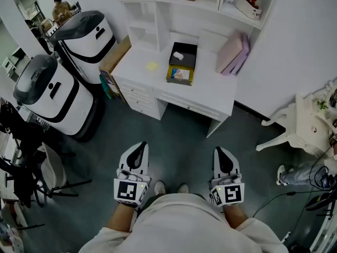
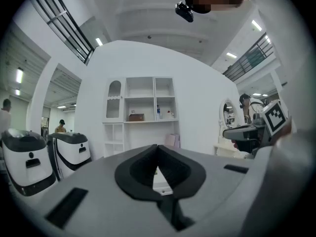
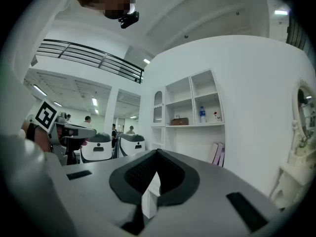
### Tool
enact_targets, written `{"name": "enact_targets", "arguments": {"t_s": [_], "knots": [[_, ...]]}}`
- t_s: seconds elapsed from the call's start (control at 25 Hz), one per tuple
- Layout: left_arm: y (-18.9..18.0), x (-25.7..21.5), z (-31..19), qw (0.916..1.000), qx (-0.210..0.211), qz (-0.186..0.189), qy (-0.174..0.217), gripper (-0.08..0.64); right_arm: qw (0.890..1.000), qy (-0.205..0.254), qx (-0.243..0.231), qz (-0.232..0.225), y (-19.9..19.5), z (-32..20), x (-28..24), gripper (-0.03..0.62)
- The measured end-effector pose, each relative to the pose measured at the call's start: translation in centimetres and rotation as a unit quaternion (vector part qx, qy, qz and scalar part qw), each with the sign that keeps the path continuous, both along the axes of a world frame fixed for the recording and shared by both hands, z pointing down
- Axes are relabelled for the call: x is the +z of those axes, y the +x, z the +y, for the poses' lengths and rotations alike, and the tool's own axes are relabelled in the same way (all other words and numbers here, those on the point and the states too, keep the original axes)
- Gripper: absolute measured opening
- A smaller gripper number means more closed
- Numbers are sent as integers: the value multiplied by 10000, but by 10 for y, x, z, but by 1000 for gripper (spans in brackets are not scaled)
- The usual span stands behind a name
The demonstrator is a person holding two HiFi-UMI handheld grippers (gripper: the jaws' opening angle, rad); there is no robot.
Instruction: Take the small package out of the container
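Over on the white desk (image 1: 221, 101) in the head view, a black box (image 1: 185, 50) sits with a yellow-rimmed container (image 1: 179, 81) touching its front. The small package (image 1: 180, 74) seems to lie in it, though it's too tiny to be sure. Pink books (image 1: 234, 51) lean just right of that. The left gripper (image 1: 141, 144) and right gripper (image 1: 220, 149) hang low by the person's body, well apart from the desk. In the left gripper view the left gripper (image 2: 158, 147) is pinched closed on nothing, facing a shelf unit (image 2: 140, 100). Right gripper view, same deal: the right gripper (image 3: 157, 153) is closed and empty.
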State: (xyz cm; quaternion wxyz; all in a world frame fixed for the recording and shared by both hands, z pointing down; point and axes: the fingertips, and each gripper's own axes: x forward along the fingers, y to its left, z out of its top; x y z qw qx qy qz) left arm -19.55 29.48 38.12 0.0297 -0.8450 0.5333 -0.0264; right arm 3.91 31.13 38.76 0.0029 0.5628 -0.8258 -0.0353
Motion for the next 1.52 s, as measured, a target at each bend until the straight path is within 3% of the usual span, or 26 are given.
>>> {"name": "enact_targets", "arguments": {"t_s": [0.88,0.92,1.0,1.12,1.24,1.52], "knots": [[10,6,13,9999,-87,-142,-16,16,9995,-83,-233,-205,9,10,10,25],[11,6,13,9999,-73,-138,-15,45,9995,-94,-238,-202,10,10,11,25],[12,4,11,9999,-109,-81,2,225,9995,-117,-239,-192,15,11,13,25],[12,-3,10,9994,-321,-13,133,386,9995,-139,-217,-173,26,13,15,25],[15,-5,9,9988,-446,-28,203,419,9995,-140,-187,-189,36,16,18,25],[24,-2,10,9978,-625,-111,187,419,9994,-184,-205,-200,56,16,27,25]]}}
